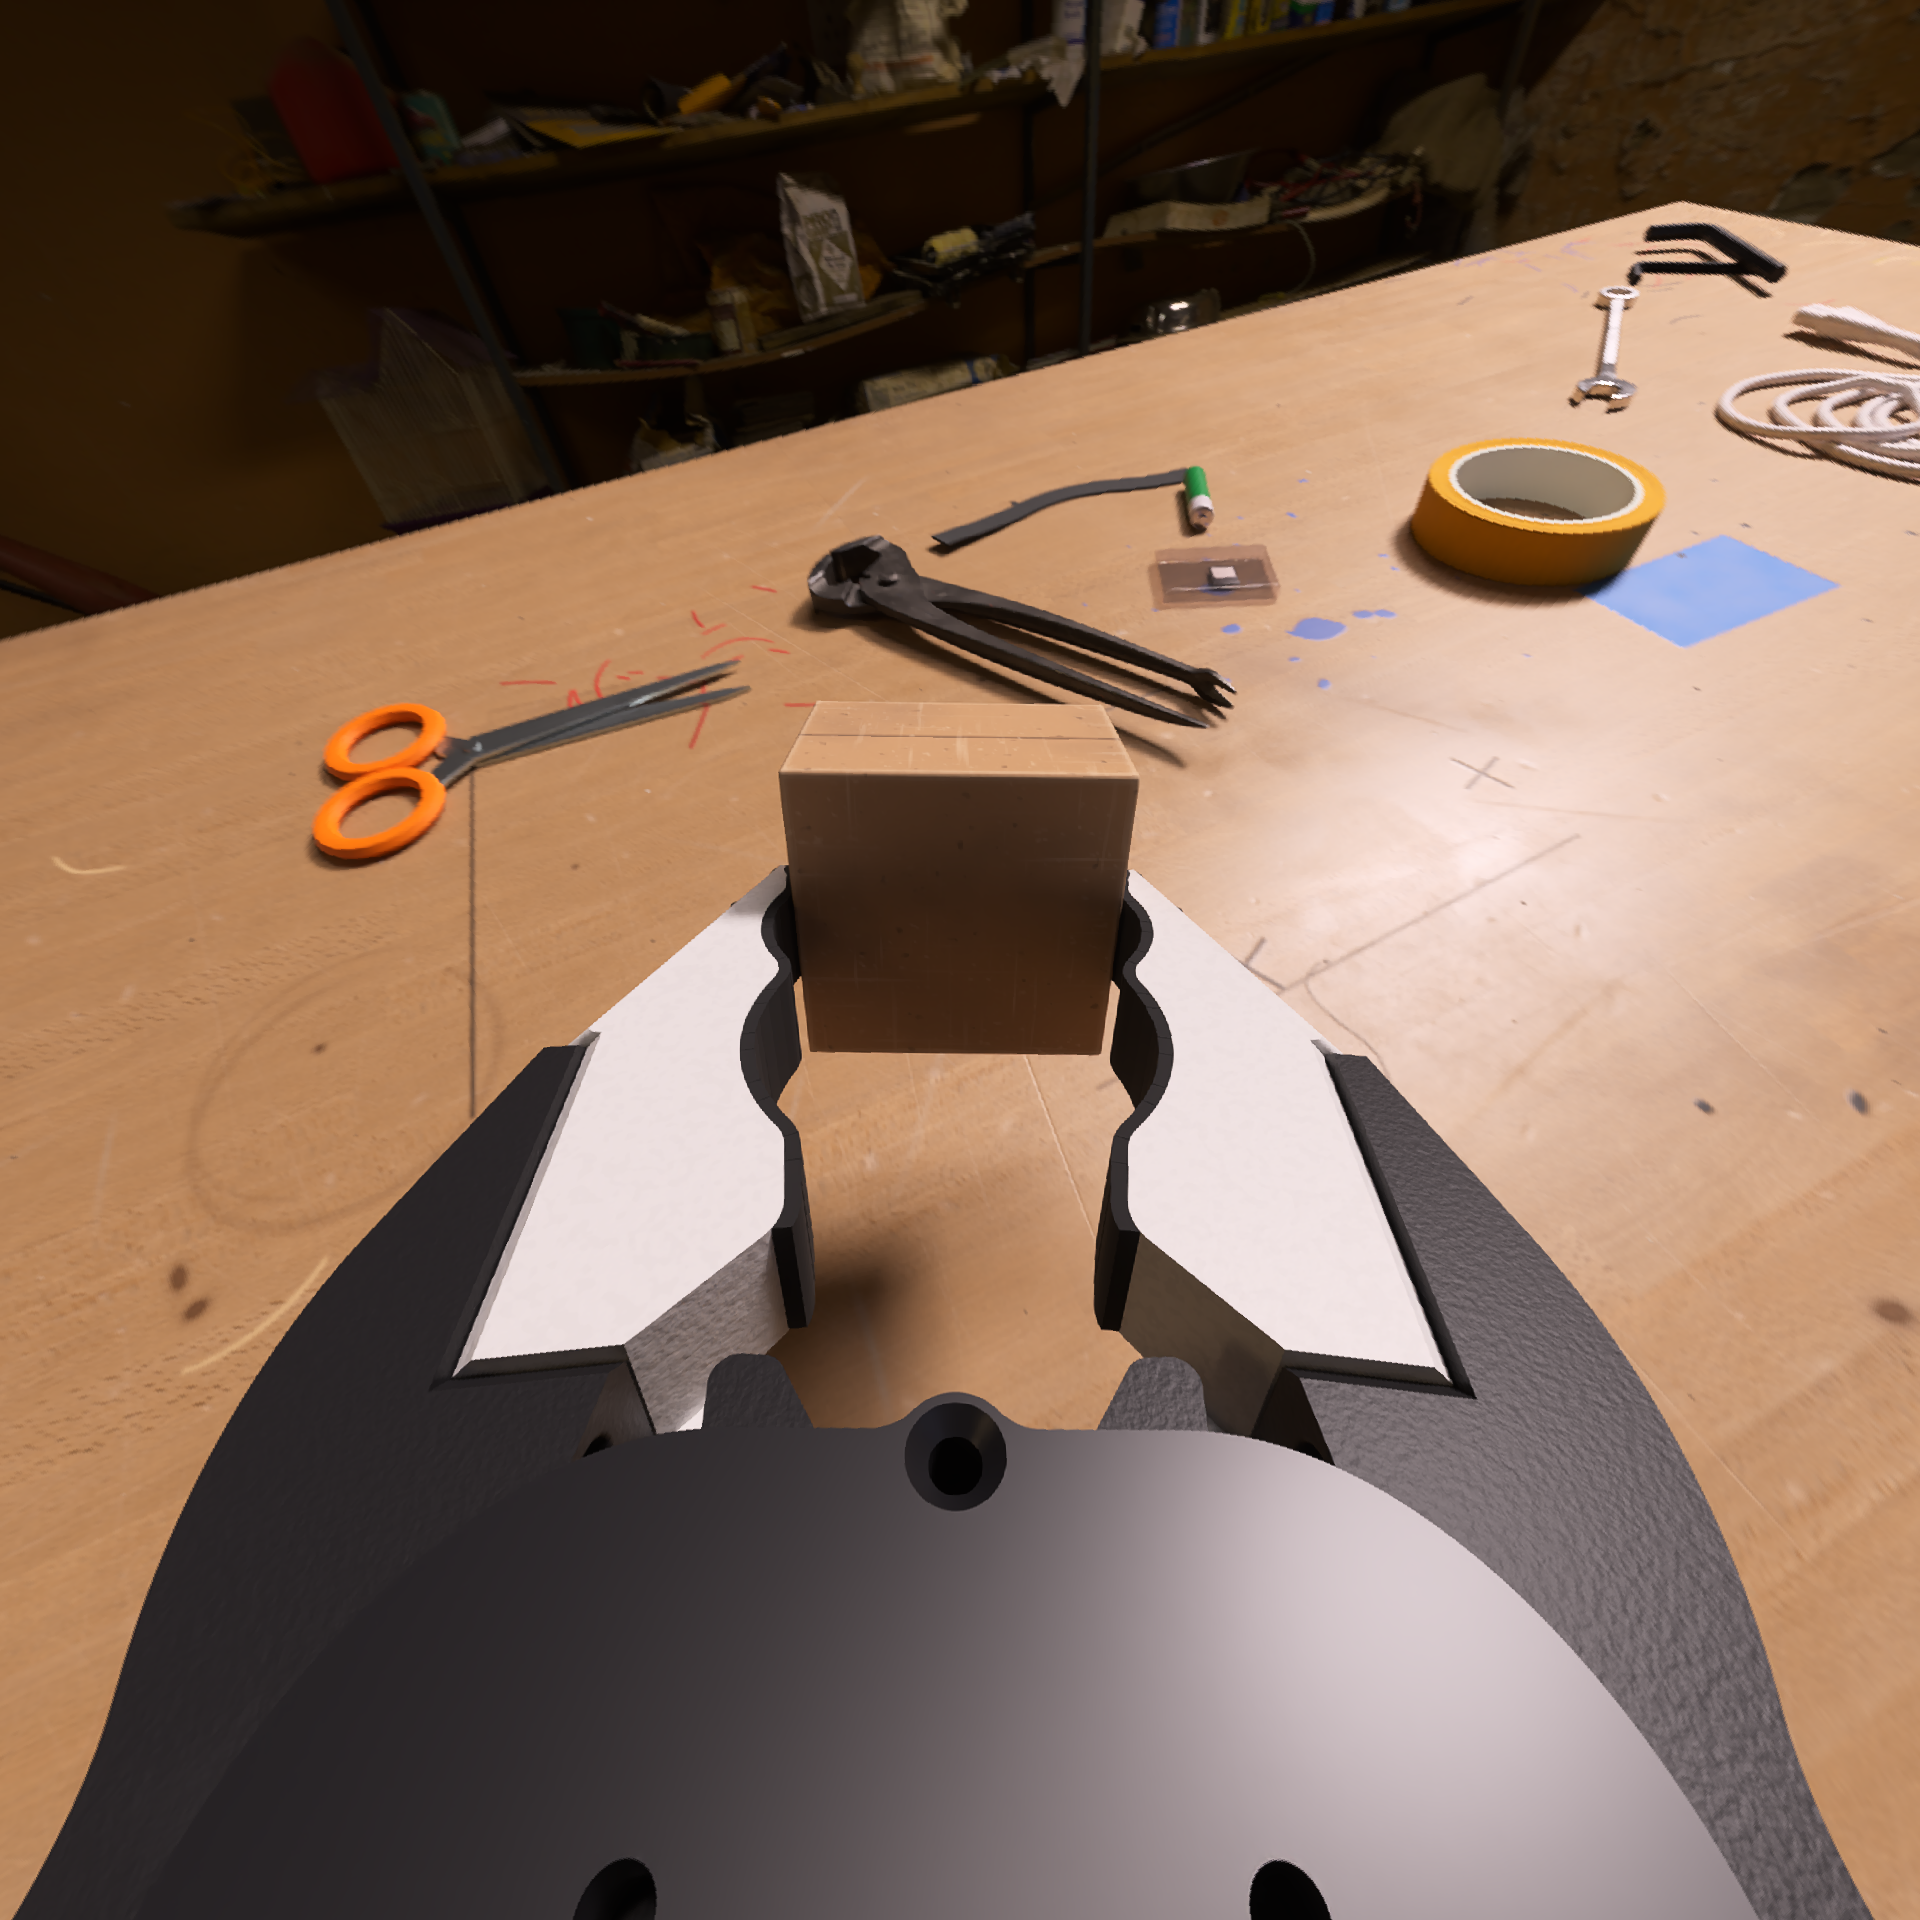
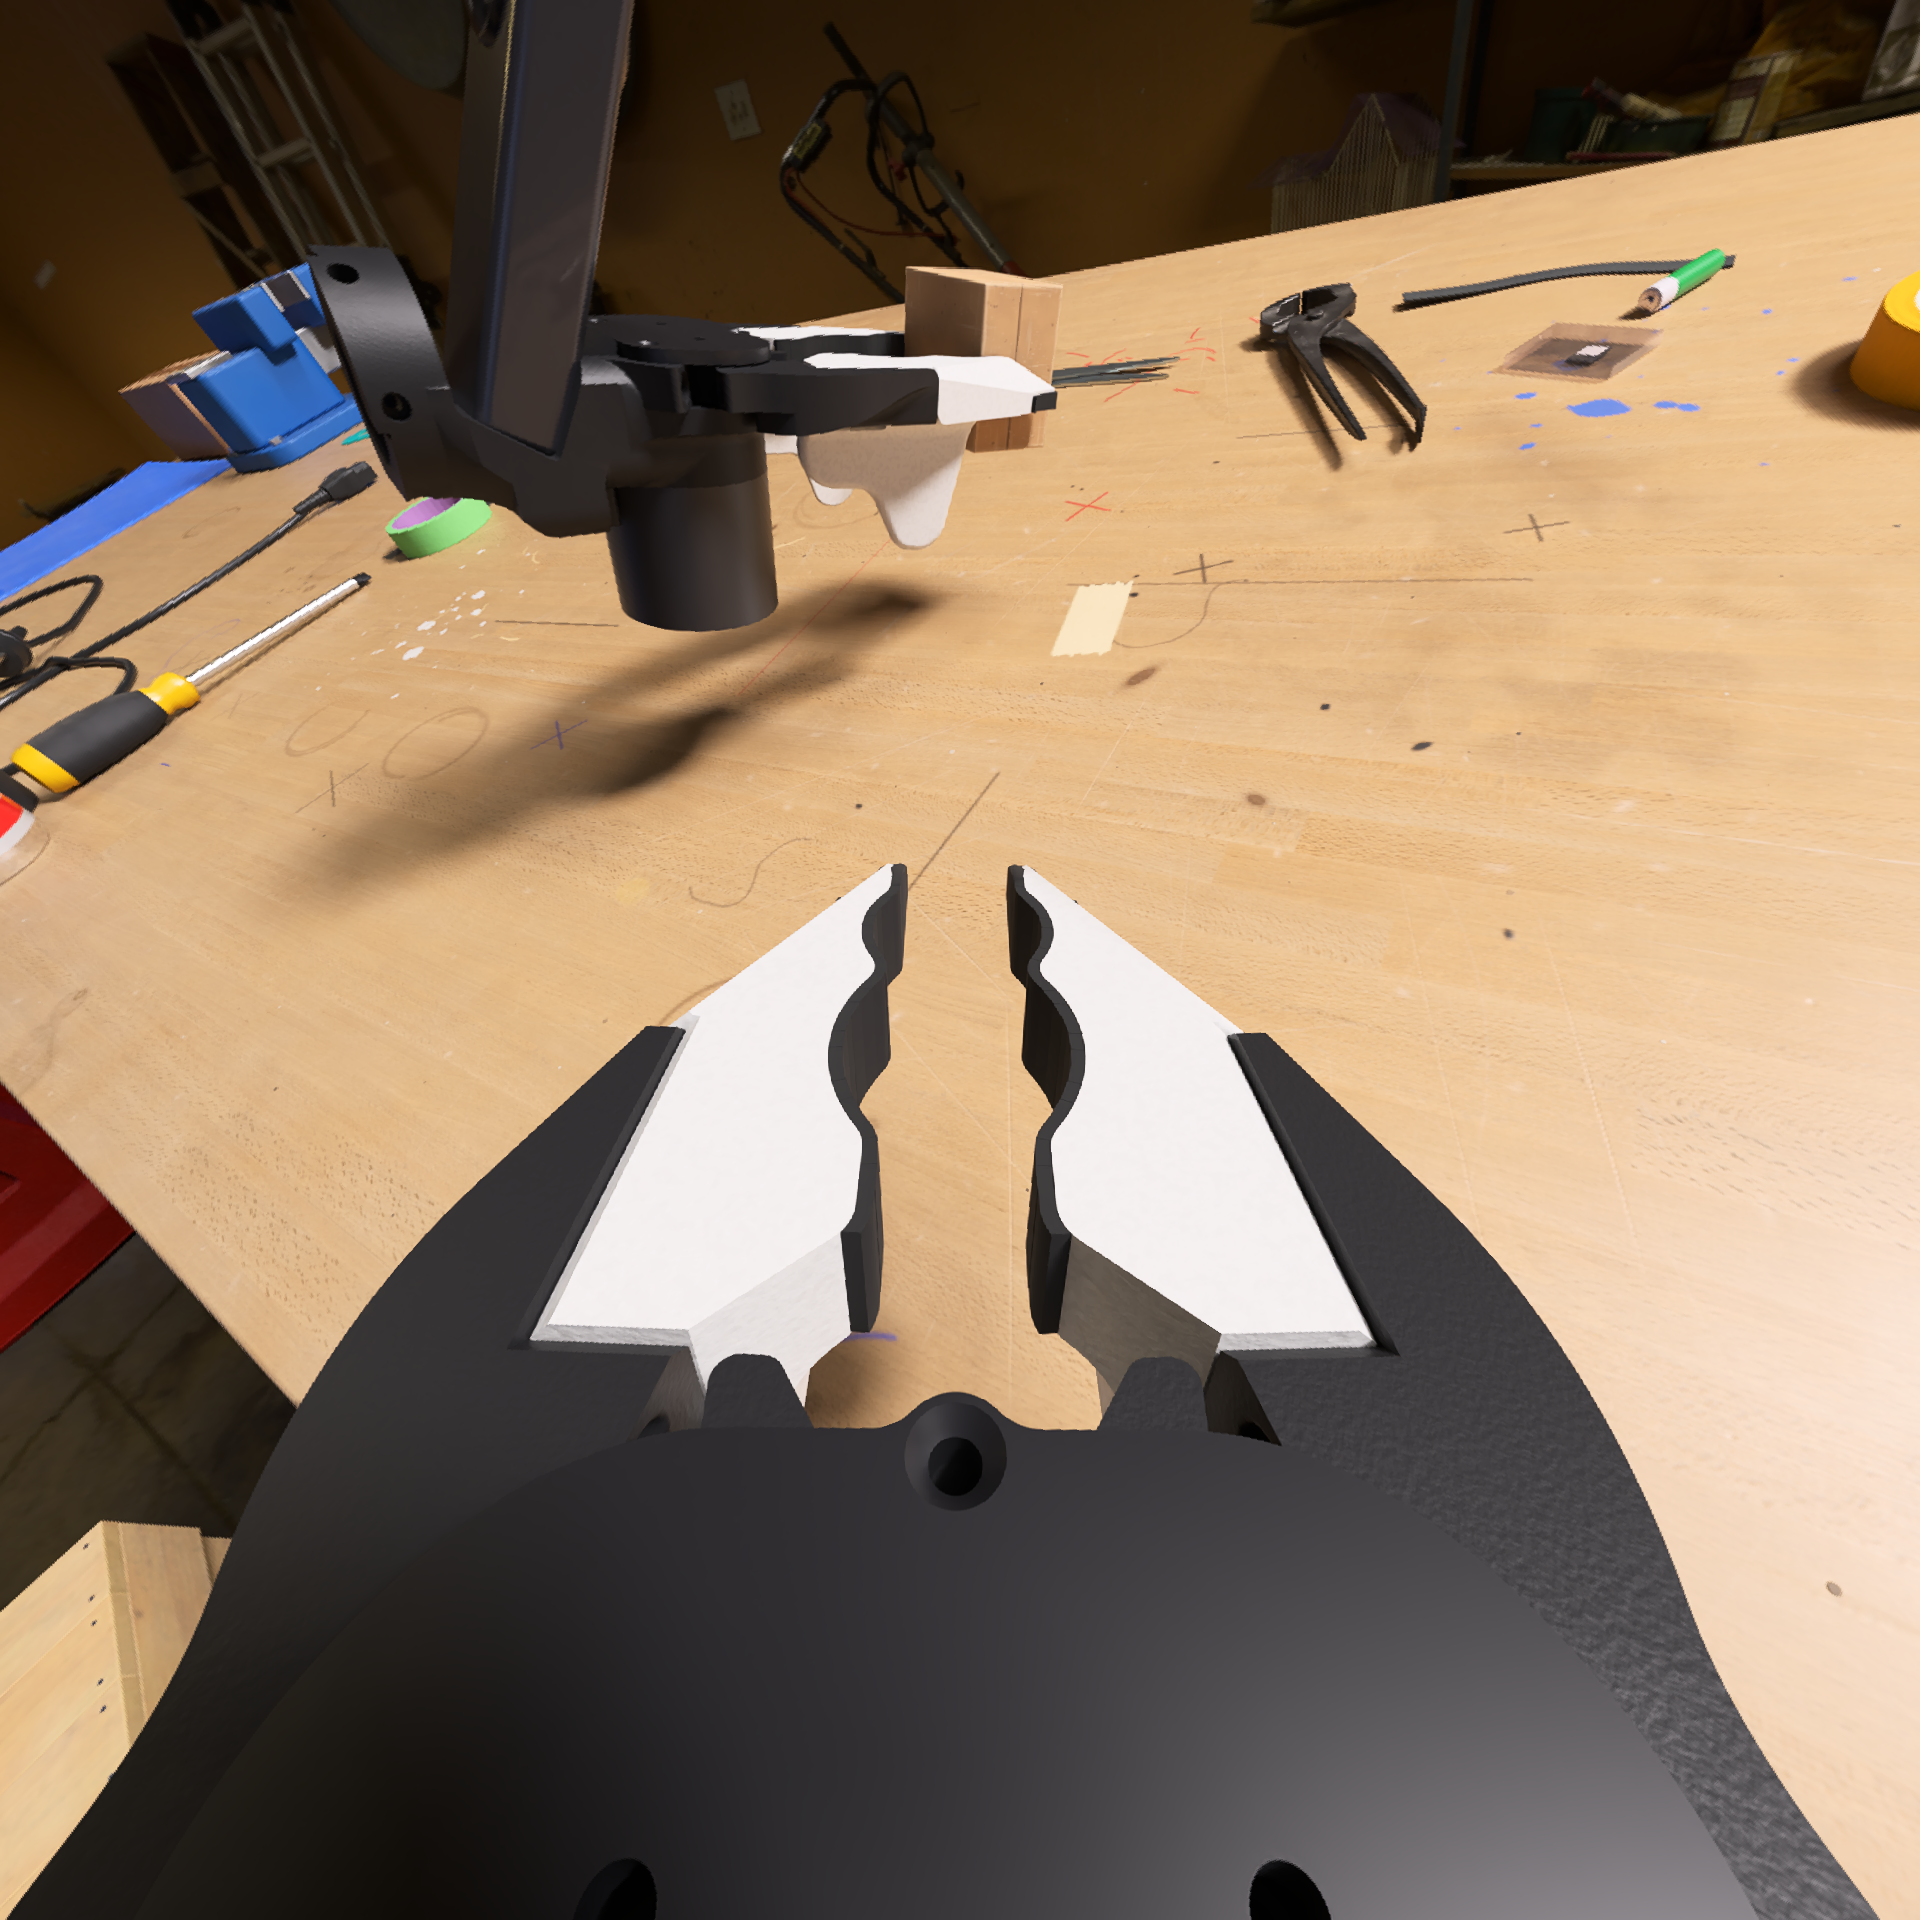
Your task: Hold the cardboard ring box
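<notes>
Tongs, left [image 1: 958, 904]: clenched on the box [image 1: 956, 810], one fingertip pressed to each side wall, low on the box. Seen from the right tongs' side, the left tongs [image 2: 977, 364] lie level and the box [image 2: 982, 312] stands upright between the tips, seemingly clear of the table [image 2: 1351, 831] (a shadow lies on the wood under the tongs).

Tongs, right [image 2: 956, 883]: released, a narrow gap between the fingers, nothing in it; low over bare table, well apart from the box, which is far ahead and a little to their left.

Step in hand: the hold itself. By my reading the grasp is made and the task is near done.

Next move calls for: steady squeeze and a level wrist. The grip is low and near the tips, so a tilt could let the box pivot or slip. The right tongs seem unneeded.

Containers:
- Box: closed, one seam across the top; contents hidden.
- Pouch [image 1: 1214, 575]: clear, flat on the table, beyond the left tongs and to their right; a small pale square piece inside.

Other items beyond the left tongs: scissors [image 1: 499, 753] ahead-left, pincers [image 1: 997, 613] just behind the box, tape [image 1: 1538, 509] far right.
</notes>
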Controlling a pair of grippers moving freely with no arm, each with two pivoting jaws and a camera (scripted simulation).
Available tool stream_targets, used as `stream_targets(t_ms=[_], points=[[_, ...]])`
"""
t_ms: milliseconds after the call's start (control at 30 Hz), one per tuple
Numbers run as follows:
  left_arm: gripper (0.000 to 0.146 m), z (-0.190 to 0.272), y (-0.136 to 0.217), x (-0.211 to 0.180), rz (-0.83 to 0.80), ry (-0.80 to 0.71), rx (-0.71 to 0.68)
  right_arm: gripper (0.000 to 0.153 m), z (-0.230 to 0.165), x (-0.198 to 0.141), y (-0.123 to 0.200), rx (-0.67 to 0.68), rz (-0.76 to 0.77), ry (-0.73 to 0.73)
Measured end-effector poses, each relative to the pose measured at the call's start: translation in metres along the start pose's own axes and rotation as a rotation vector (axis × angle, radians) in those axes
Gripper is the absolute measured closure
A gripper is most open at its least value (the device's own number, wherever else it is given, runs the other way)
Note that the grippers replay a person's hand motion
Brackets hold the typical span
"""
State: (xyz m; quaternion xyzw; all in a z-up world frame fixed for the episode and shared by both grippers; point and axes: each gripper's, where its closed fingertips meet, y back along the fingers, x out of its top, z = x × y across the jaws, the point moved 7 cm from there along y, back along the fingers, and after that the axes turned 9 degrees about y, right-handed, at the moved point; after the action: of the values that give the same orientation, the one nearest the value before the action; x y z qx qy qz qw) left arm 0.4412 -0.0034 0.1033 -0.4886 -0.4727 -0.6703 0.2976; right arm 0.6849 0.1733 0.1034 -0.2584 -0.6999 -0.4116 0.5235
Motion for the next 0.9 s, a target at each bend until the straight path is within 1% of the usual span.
stream_targets(t_ms=[100,133,167,200,267,400,433,500,567,633,700,900], points=[[0.087,0.003,0.008,-0.007,-0.025,-0.003,-0.047,0.134,0.001,0.0,-0.001,0.004,-0.003,-0.004],[0.087,0.006,0.012,-0.01,-0.02,-0.044,-0.058,0.134,0.001,0.0,-0.001,0.004,-0.002,-0.005],[0.087,0.008,0.016,-0.011,0.0,-0.117,-0.054,0.134,0.002,0.001,-0.001,0.003,0.0,-0.007],[0.087,0.011,0.018,-0.011,0.033,-0.218,-0.037,0.134,0.002,0.001,-0.001,0.003,0.002,-0.01],[0.087,0.018,0.018,-0.009,0.099,-0.468,0.01,0.134,0.003,0.001,-0.001,0.007,0.004,-0.019],[0.087,0.031,0.007,-0.006,0.273,-1.0,0.168,0.134,0.005,0.0,-0.001,0.012,0.008,-0.03],[0.087,0.033,0.004,-0.006,0.319,-1.11,0.21,0.134,0.005,0.0,-0.001,0.011,0.007,-0.03],[0.087,0.037,-0.001,-0.006,0.376,-1.242,0.248,0.134,0.006,0.0,0.0,0.008,0.006,-0.033],[0.087,0.039,-0.007,-0.006,0.382,-1.295,0.258,0.134,0.006,0.0,0.0,0.004,0.009,-0.036],[0.087,0.039,-0.012,-0.006,0.358,-1.325,0.263,0.134,0.007,-0.001,0.001,0.0,0.004,-0.037],[0.087,0.039,-0.014,-0.007,0.372,-1.346,0.271,0.134,0.008,-0.002,0.001,-0.006,-0.001,-0.038],[0.087,0.041,-0.003,-0.012,0.425,-1.365,0.278,0.134,0.01,-0.003,0.004,-0.018,-0.001,-0.046]])
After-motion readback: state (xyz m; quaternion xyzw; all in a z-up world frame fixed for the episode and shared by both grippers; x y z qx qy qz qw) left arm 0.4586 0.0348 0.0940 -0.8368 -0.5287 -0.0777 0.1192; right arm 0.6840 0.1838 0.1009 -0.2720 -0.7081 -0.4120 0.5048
